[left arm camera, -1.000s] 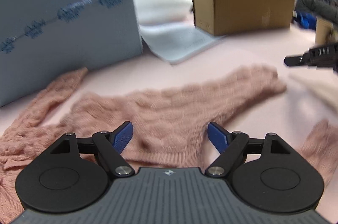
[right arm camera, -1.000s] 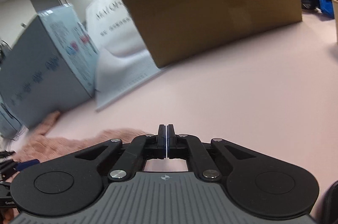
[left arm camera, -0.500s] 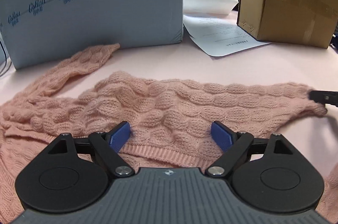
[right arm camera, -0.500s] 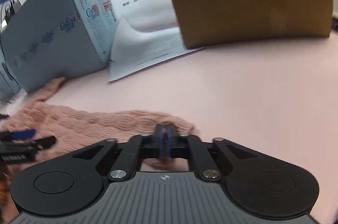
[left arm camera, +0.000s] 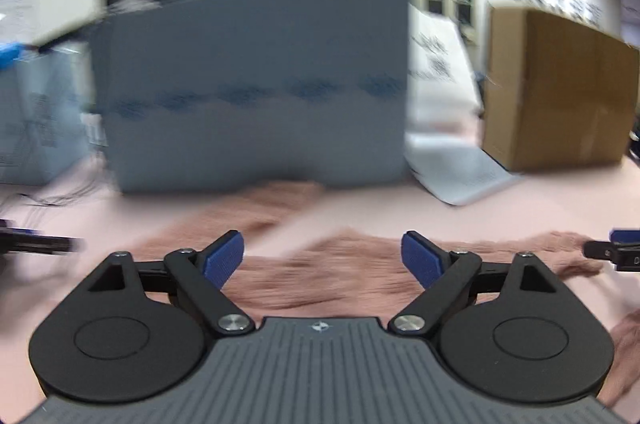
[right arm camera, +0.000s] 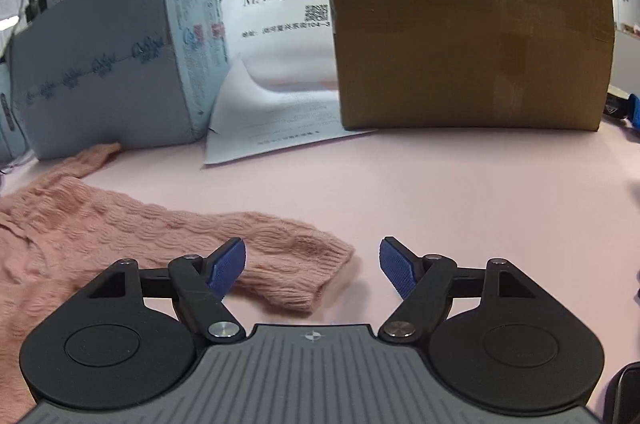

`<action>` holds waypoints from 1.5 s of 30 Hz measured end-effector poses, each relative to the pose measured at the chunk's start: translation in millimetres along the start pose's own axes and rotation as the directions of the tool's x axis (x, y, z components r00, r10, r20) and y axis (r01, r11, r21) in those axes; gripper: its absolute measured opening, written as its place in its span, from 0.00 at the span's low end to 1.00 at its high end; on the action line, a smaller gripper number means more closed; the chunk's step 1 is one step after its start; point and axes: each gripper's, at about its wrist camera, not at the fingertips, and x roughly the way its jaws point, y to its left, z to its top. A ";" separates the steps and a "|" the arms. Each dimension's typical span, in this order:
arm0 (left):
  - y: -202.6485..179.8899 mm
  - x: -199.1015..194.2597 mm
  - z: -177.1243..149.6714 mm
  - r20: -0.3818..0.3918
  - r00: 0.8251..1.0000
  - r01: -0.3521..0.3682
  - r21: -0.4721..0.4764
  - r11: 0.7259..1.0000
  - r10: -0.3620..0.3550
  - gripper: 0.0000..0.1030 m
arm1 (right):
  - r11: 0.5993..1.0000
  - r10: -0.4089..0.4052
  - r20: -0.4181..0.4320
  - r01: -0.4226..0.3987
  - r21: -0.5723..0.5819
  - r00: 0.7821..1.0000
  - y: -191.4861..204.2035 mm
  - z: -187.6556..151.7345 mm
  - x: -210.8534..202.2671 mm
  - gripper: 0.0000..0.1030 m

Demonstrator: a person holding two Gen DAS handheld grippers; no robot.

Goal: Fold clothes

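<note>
Done: pink cable-knit wool sweater (right arm camera: 100, 224) lies on pink tabletop (right arm camera: 440, 192), sleeve stretched out.
Left: all the folding.
Left gripper (left arm camera: 323, 256): fingers opening, empty.
Right gripper (right arm camera: 312, 264): fingers opening, cuff lies loose between them.

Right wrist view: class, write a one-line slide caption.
Right gripper, jaws opening, above the cuff of a pink knit sweater sleeve lying on the pink table.

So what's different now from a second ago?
The right tongs, shut on the pink sweater's sleeve before, are opening and have let it go; it lies flat. The left tongs opened wider, holding nothing. The boxes, paper and table stay put.
</note>
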 end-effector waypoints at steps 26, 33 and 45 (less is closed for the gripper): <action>123.9 -80.7 -119.6 -0.413 0.906 -0.181 -0.192 0.965 0.088 0.89 | 0.808 0.374 -0.207 -0.427 -0.406 0.904 103.9 -63.0 -59.5 0.48; 106.4 -121.1 -111.9 -0.446 0.893 -0.168 -0.198 0.966 0.064 0.89 | 0.826 0.367 -0.188 -0.412 -0.385 0.911 98.9 -60.1 -60.5 0.65; 82.7 -114.9 -137.4 -0.482 0.874 -0.108 -0.331 0.938 -0.069 0.84 | 0.807 0.360 -0.172 -0.399 -0.436 0.917 104.6 -66.3 -67.0 0.68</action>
